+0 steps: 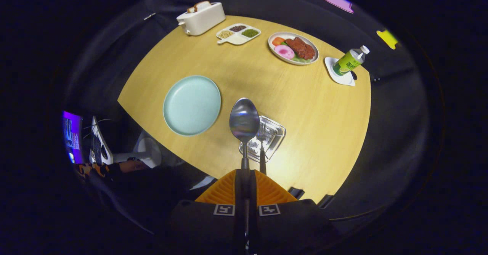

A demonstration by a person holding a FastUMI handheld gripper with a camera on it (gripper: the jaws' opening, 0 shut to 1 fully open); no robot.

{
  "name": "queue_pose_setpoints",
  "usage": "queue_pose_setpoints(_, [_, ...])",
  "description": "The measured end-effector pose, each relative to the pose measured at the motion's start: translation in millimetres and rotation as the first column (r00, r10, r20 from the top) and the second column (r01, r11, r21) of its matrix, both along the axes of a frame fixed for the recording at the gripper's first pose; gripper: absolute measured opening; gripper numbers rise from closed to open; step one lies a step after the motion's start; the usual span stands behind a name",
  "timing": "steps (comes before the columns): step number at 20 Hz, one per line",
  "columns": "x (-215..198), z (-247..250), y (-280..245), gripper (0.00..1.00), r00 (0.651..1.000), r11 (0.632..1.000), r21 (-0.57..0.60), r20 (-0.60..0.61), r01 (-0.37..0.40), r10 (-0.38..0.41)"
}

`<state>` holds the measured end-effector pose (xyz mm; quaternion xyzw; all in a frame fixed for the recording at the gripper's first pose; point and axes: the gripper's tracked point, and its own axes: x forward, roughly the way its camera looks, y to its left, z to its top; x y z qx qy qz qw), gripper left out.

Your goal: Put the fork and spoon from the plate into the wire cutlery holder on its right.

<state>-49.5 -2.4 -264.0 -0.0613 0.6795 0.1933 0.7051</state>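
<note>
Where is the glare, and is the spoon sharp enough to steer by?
Gripper view: glare pools on the table beside the wire holder; the spoon, held in the shut gripper, looks sharp, its bowl reflecting dimly; fisheye bends the table edge.

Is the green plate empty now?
Empty: the plate is bare. The claw is shut on the spoon, above the wire holder.

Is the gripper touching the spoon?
Touching. In the gripper view the gripper has both fingers pressed shut on the handle of the spoon, holding its bowl up above the wire cutlery holder.
</note>
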Motion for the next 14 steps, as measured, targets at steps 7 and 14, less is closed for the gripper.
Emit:
queue_pose_setpoints(7, [-19.1, -41.6, -35.7, 0.08, 0.954, 0.992, -0.100, -0.296, -0.077, 0.044])
queue_pose_setpoints(14, [-5.8, -60.6, -22.1, 0.09, 0.919, 0.991, -0.127, -0.395, -0.044, -0.010])
